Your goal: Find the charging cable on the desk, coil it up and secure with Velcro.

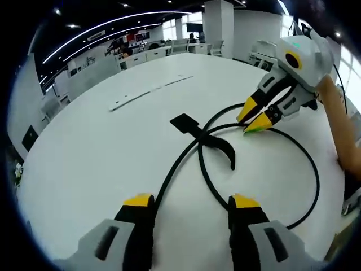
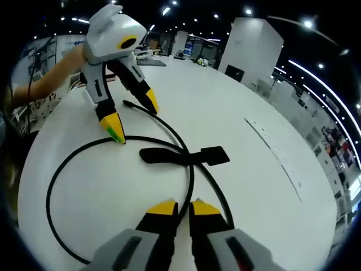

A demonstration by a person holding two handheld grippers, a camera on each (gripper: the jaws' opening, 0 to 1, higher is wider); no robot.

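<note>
Black charging cable pinched in closed right claw, left claw spread empty near Velcro strap: risks springing uncoiled if grip slips.

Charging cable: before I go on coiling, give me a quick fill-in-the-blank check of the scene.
The charging cable lies looped on a ___ table.
The left tongs stand ___.
The black Velcro strap lies where the cable ___ itself.
Missing words: white; open; crosses.
</note>
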